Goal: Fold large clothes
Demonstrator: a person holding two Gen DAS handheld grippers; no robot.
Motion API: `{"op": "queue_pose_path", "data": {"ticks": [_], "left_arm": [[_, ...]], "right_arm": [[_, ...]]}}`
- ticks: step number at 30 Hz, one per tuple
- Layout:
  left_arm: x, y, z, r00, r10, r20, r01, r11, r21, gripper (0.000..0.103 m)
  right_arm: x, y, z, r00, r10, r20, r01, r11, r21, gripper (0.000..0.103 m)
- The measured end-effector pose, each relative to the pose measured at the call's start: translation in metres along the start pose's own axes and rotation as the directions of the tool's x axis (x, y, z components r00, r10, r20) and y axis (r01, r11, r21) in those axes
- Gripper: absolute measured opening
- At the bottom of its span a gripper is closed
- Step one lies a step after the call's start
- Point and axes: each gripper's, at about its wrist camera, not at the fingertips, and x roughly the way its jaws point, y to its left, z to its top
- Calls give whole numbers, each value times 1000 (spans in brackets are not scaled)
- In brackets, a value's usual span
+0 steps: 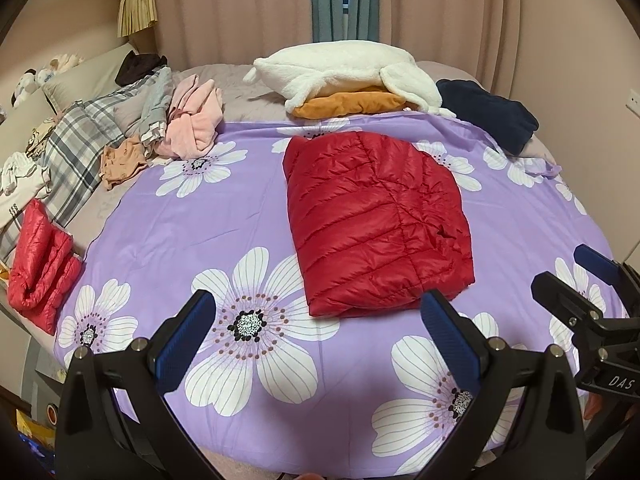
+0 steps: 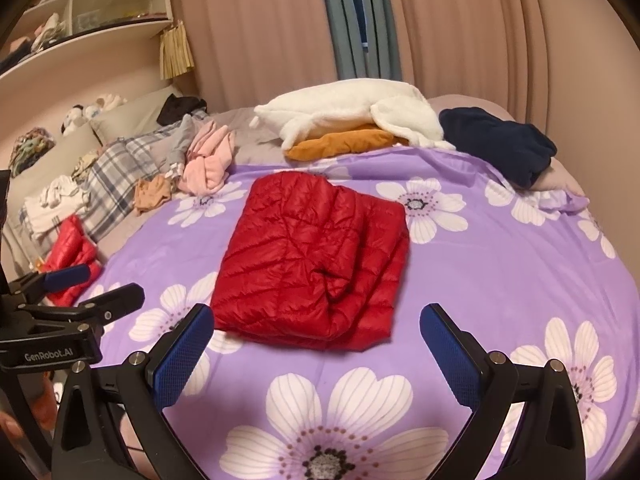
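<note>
The red puffer jacket (image 1: pixel 376 220) lies folded in the middle of the flowered purple sheet (image 1: pixel 168 232) on the bed. Both left tongs (image 1: pixel 320 340) and right tongs (image 2: pixel 316 350) hang spread wide, empty, just short of its near edge. Slippery, puffy fabric: a shallow pinch could let the layers slide and spring apart.

**Hidden and cut-off bits**

I can't see what's tucked under the red puffer jacket (image 1: pixel 376 220); its folds hide the sleeves. White fleece (image 2: pixel 352 114) covers most of the orange garment (image 2: pixel 344 142). Left gripper (image 2: pixel 80 286) runs off the right wrist view's left edge. Shelf contents (image 2: pixel 52 28) too small and blurred for me to tell.
</note>
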Motion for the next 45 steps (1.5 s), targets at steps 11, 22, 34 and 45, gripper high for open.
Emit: {"op": "queue_pose_path", "data": {"ticks": [11, 22, 34, 45], "left_arm": [[0, -2, 0, 1000, -9, -4, 9, 1000, -1, 103], [2, -3, -1, 1000, -12, -4, 12, 1000, -1, 103], [5, -4, -2, 1000, -14, -4, 14, 1000, 9, 103], [6, -3, -2, 1000, -16, -6, 16, 1000, 9, 103]], "right_arm": [[3, -1, -1, 1000, -1, -11, 1, 1000, -7, 102], [5, 0, -2, 1000, 4, -19, -4, 1000, -10, 102], [5, 2, -2, 1000, 2, -20, -2, 1000, -10, 102], [6, 2, -2, 1000, 3, -22, -3, 1000, -10, 102]]}}
